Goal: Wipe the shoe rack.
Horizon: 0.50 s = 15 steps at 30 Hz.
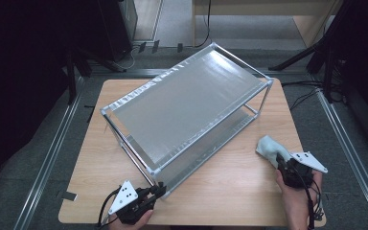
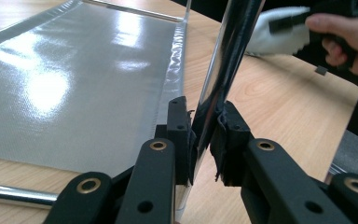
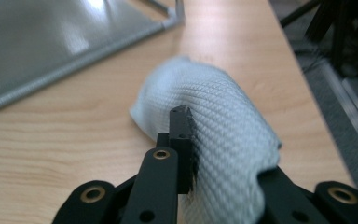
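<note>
A two-tier rack [image 1: 187,103] with chrome tubes and silvery fabric shelves stands slantwise on the wooden surface [image 1: 220,191], its long side running from near left to far right.

The left tongs [image 1: 159,190] sit at the rack's nearest corner, low on the surface. In the left gripper view they [image 2: 204,135] are clamped on the upright chrome post [image 2: 228,60], one pad pressed to each side of the tube, with the lower shelf [image 2: 74,88] spreading away to the left of the post.

The right tongs [image 1: 281,160] rest near the right edge of the surface, apart from the rack. They grip a pale blue-grey cloth [image 1: 269,148], which bunches forward from the jaws and lies on the wood near the rack's near right side. In the right gripper view the cloth [image 3: 219,140] drapes over the right jaw and covers it, so the closure is likely tight, though only the left jaw is plainly seen against the weave. A corner of the rack shows at the upper left there.
</note>
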{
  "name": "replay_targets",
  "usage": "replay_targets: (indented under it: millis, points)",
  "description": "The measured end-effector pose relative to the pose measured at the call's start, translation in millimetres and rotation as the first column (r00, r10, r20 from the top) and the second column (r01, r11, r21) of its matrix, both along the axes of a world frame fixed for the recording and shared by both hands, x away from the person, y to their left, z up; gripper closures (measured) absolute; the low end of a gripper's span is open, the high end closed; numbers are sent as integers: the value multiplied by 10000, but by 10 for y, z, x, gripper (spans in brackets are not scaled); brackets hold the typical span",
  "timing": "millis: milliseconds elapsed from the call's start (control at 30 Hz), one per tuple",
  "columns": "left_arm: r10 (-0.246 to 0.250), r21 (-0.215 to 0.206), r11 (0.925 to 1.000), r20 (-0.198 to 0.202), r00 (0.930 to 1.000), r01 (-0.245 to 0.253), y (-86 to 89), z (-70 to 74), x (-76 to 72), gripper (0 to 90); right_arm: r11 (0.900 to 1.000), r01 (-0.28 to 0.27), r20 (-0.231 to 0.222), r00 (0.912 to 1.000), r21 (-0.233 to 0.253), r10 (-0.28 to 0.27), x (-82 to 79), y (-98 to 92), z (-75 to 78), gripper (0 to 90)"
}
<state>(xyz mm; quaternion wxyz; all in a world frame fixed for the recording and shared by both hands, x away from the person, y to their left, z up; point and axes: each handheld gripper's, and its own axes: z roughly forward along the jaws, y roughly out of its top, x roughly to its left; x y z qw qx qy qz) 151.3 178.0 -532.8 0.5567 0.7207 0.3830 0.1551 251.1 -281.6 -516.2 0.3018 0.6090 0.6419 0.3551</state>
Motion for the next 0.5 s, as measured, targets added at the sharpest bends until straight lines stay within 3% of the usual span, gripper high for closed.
replay_targets:
  millis: [100,133,233,300,367,467,500]
  points:
    - [107,-64,9999,-15,9999,-107,-41,-3,31,783,9947,-607,-359,9973,831,639,30,-73,-100,623]
    - [96,-58,9999,3,10000,-96,-57,-5,43,782,9938,-616,-257,9976,928,642,21,-78,-100,558]
    - [53,-96,9999,0,10000,-53,-120,-7,86,782,9949,-450,42,9990,902,448,-32,-83,-27,416]
    - [-10,-114,9999,1,10000,10,-167,-7,120,782,9976,-326,29,9995,613,325,-74,-91,15,339]
    - [-94,-81,9999,-1,10000,94,-215,-4,155,782,9990,-245,-205,9995,374,253,-116,-117,7,284]
    - [-261,-86,9996,1,9997,261,-295,-2,206,782,9986,-170,-851,9961,491,211,-163,-191,-58,167]
    - [-337,-97,9994,-31,9994,336,-327,0,219,782,9988,-85,-787,9968,478,123,-194,-217,-62,165]
